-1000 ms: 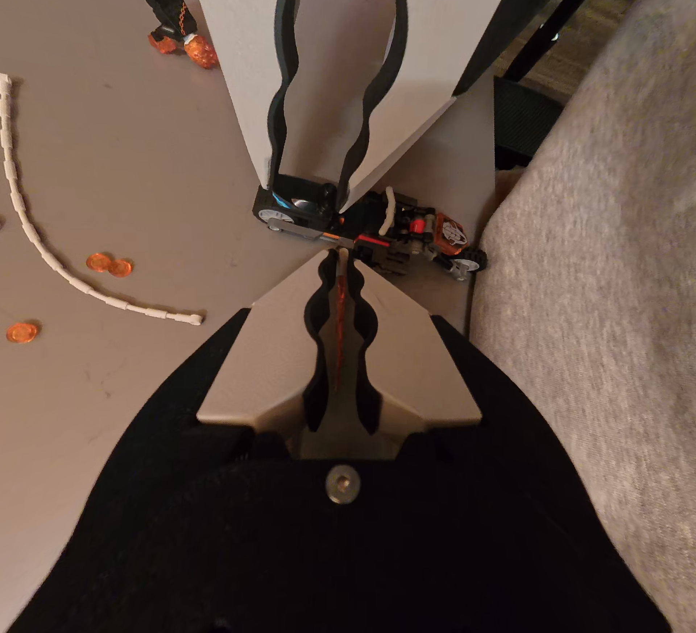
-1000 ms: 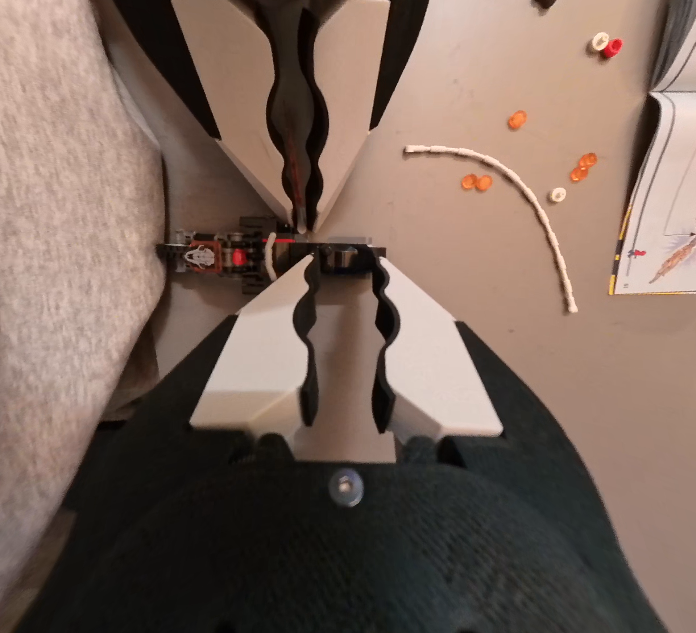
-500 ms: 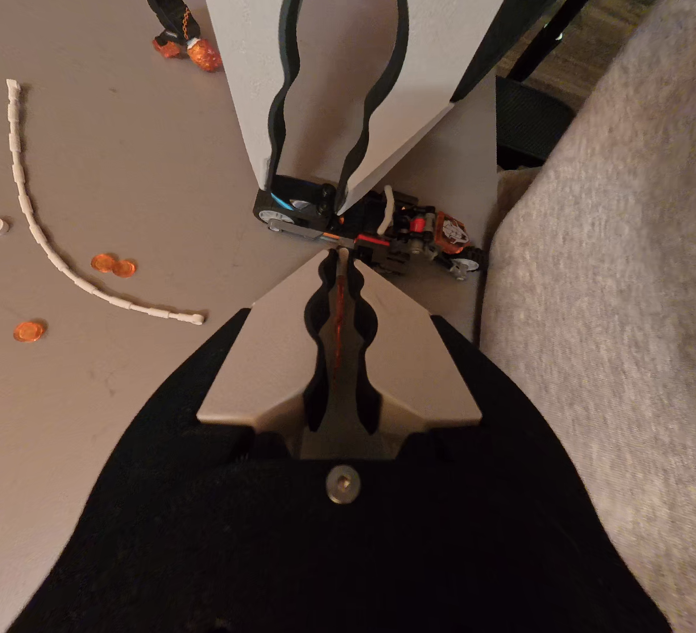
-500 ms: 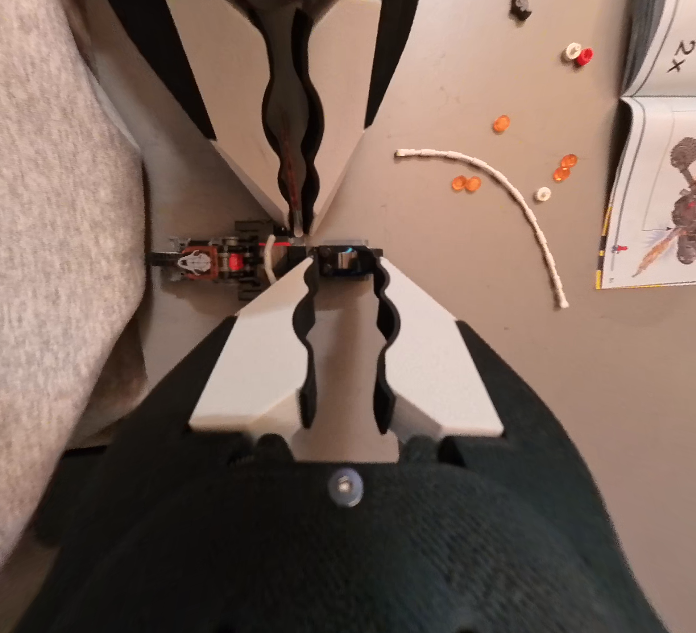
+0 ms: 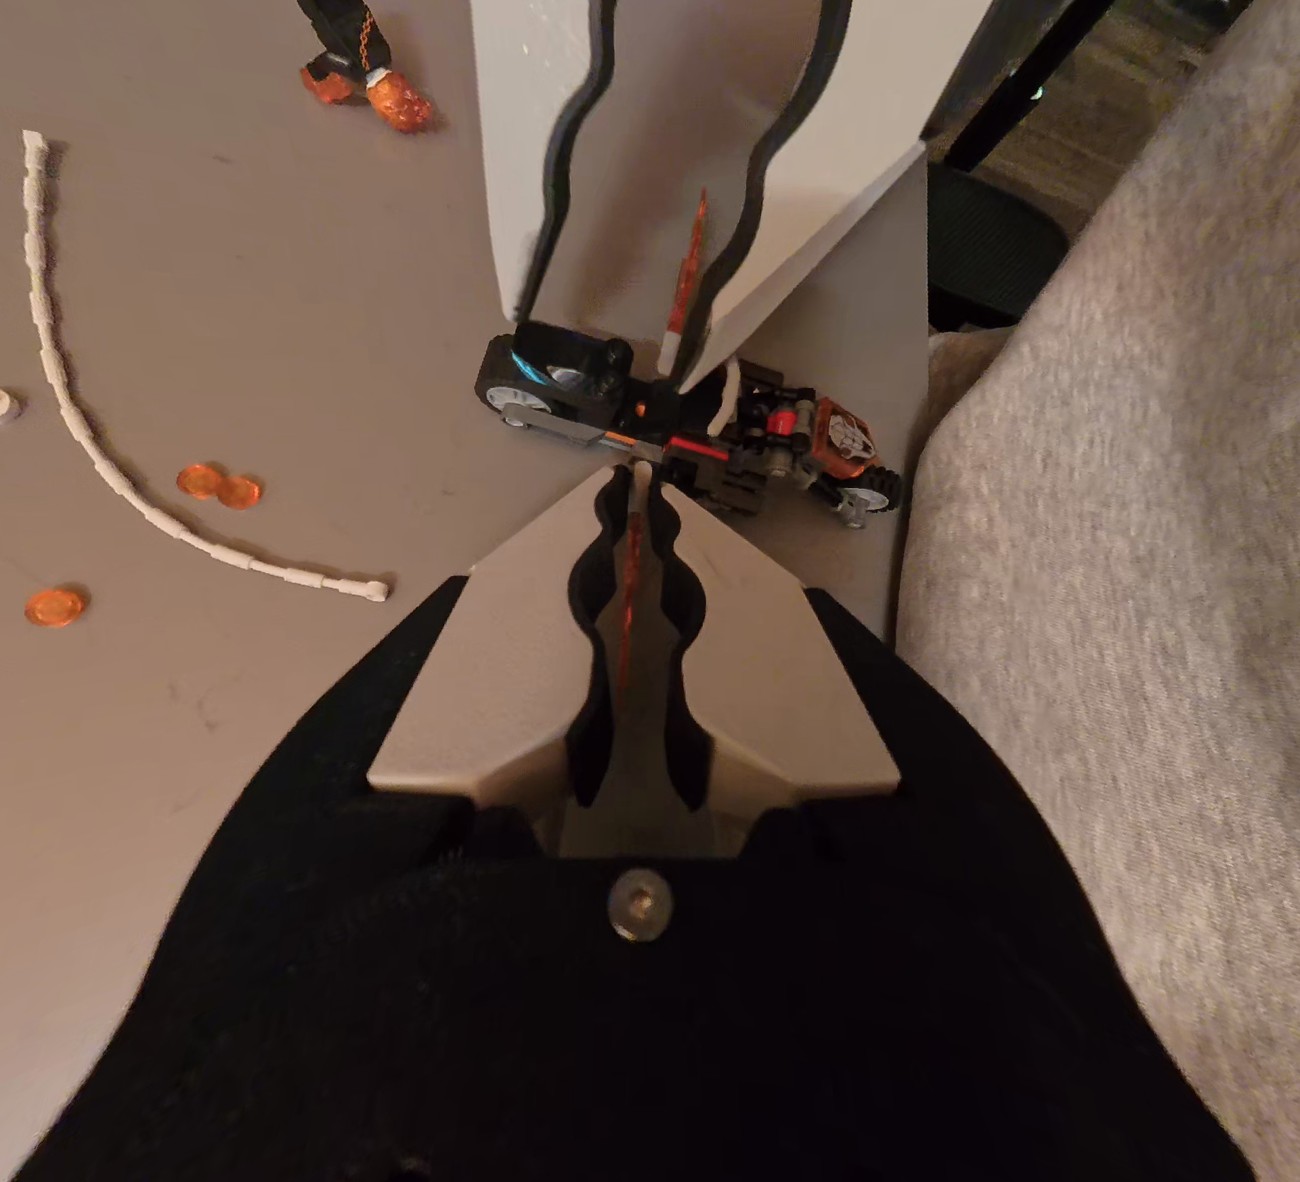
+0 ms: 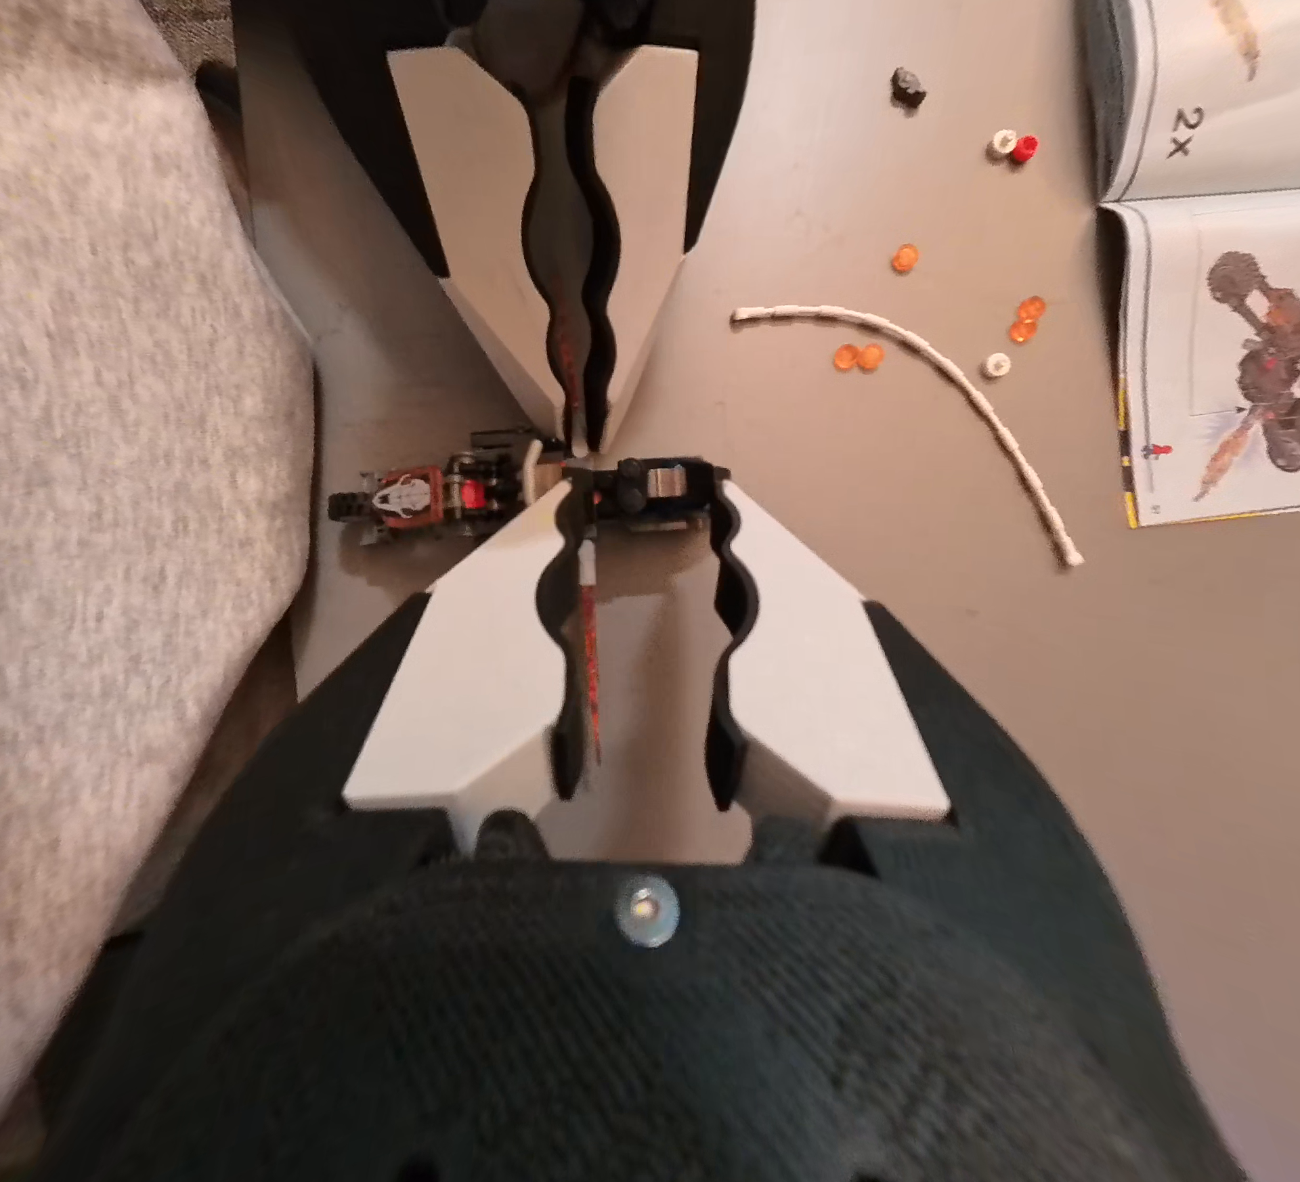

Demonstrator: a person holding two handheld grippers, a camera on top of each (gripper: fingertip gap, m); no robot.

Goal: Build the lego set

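A small black lego motorcycle (image 5: 703, 431) with a skull print near its front lies near the table edge; it also shows in the right wrist view (image 6: 450, 494). My right gripper (image 6: 647, 487) is shut on its black rear block (image 6: 661, 487) and comes in from the top of the left wrist view (image 5: 612, 346). A red-orange flame piece (image 6: 587, 649) with a white tip stands on the bike between the right fingers. My left gripper (image 5: 636, 480) is shut on another flame piece (image 5: 629, 585), its white tip touching the bike's middle.
On the tan table (image 5: 281, 269) lie a white chain piece (image 5: 105, 466), orange round studs (image 5: 218, 487) and a black minifigure with flame parts (image 5: 338, 23). An open instruction booklet (image 6: 1210, 339) lies at the right. Grey fabric (image 5: 1125, 585) borders the table edge beside the bike.
A second flame piece now shows between the right gripper's fingers, which it did not before. Both grips are unchanged, and the booklet has come further into the right wrist view.
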